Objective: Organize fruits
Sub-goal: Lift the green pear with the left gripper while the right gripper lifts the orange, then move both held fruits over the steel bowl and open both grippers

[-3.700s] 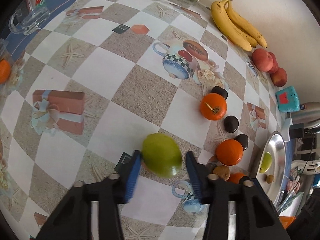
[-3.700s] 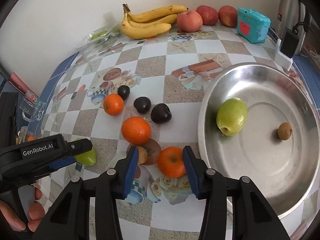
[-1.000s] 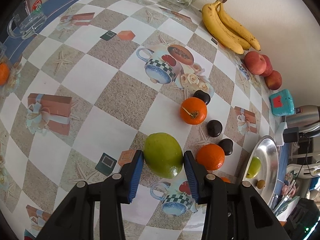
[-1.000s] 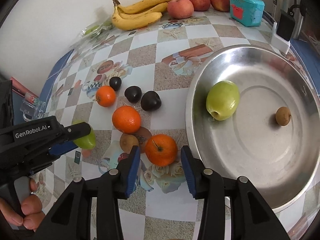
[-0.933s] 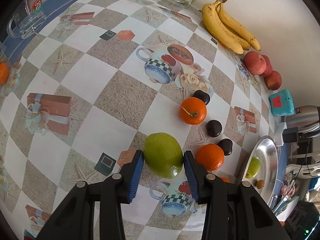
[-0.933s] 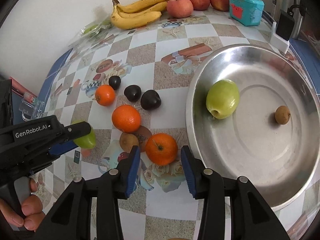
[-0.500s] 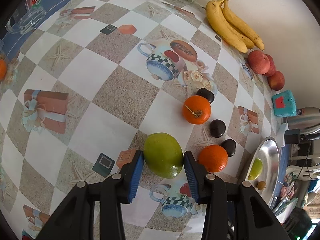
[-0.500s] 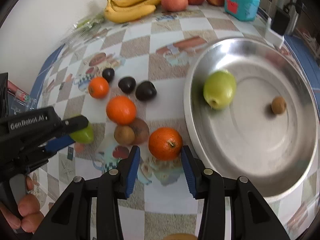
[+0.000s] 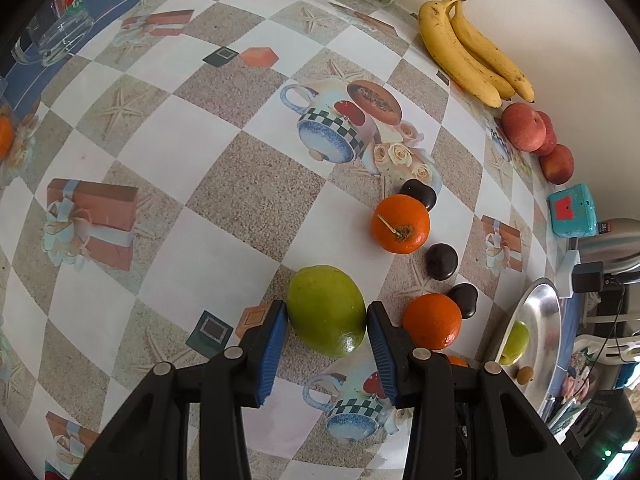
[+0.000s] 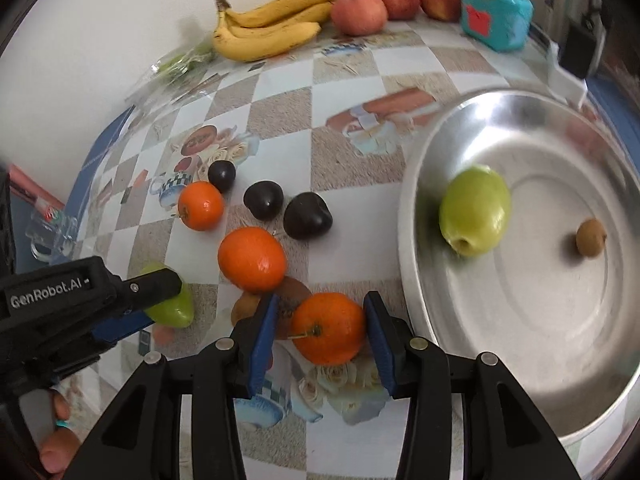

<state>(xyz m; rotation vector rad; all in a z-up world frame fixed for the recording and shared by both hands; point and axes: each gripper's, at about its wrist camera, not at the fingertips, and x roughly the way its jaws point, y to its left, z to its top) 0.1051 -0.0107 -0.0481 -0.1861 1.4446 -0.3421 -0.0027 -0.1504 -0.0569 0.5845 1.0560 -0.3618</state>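
My left gripper is shut on a green mango, also seen in the right wrist view. My right gripper has its blue pads around an orange; small gaps show, so it is not clamped. A steel bowl at the right holds a green apple and a small brown fruit. Two more oranges, three dark plums and a brown kiwi lie on the checkered tablecloth.
Bananas, red apples and a teal box line the back wall. A plastic bag of greens lies at the far left. A glass mug stands at the table's left edge. A charger sits behind the bowl.
My left gripper closed on the green mango earlier and still holds it. My right gripper moved forward, so the orange now sits between its pads.
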